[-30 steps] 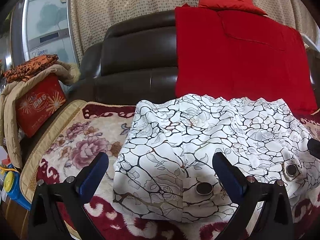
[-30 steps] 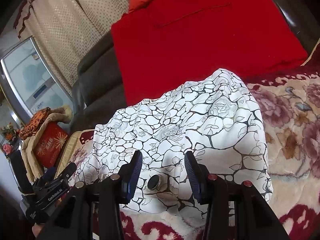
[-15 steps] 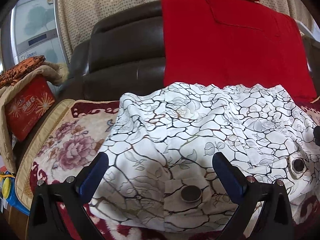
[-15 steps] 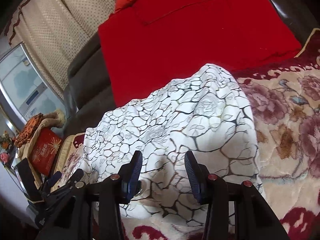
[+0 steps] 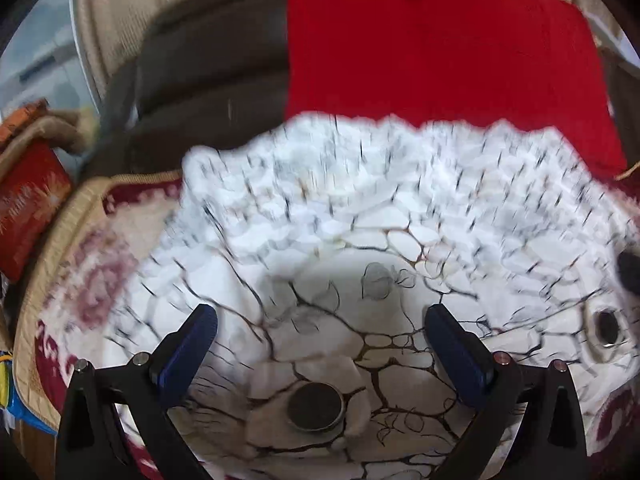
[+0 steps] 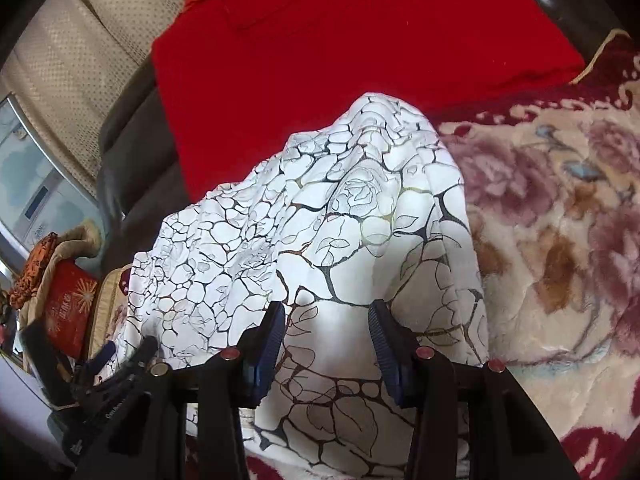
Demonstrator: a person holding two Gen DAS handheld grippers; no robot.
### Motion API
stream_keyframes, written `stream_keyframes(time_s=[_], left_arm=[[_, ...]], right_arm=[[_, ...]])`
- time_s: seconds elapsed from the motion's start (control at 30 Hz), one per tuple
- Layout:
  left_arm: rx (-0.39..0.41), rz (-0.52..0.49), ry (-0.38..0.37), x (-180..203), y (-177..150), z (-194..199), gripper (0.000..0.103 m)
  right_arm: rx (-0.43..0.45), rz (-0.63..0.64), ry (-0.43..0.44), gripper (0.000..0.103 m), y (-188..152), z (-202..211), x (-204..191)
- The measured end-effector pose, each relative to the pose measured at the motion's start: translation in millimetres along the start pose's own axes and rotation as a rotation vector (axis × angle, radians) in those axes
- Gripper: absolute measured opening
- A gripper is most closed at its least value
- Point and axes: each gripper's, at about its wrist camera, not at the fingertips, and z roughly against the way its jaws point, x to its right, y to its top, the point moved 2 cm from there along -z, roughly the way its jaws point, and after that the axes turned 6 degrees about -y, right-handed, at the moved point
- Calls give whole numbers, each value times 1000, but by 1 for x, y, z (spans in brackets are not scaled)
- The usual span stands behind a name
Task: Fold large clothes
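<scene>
A white garment with a black crackle and rose print (image 5: 360, 240) lies bunched on a floral blanket on a sofa seat; it also shows in the right wrist view (image 6: 320, 220). A dark round button (image 5: 316, 404) sits on its near edge, a second one (image 5: 606, 326) at the right. My left gripper (image 5: 320, 332) is wide open, its jaws straddling the near edge around the first button. My right gripper (image 6: 326, 320) is open over the garment's near right part, cloth lying between its jaws. The left gripper (image 6: 120, 364) shows at lower left in the right wrist view.
The floral blanket (image 6: 560, 220) covers the seat. A red cloth (image 5: 440, 40) hangs over the dark leather sofa back (image 5: 200, 80). A red box under beige fabric (image 5: 28, 200) stands at the left, beside a window and a beige curtain (image 6: 80, 60).
Both grippers have moved forward and down onto the garment's near edge. The first button now lies between the left jaws. The left view is blurred by motion.
</scene>
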Motion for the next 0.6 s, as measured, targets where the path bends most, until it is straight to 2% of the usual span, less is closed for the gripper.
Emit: stream_keyframes(time_s=[0.07, 0.3, 0.6], left_arm=[[-25, 16, -10, -2, -1, -6, 103], [0, 56, -17, -17, -6, 9, 103], [83, 239, 22, -83, -34, 50, 103]], right_arm=[[-3, 11, -3, 48, 1, -1, -1], [1, 14, -6, 48, -1, 0, -1], [9, -4, -14, 49, -1, -5, -2]])
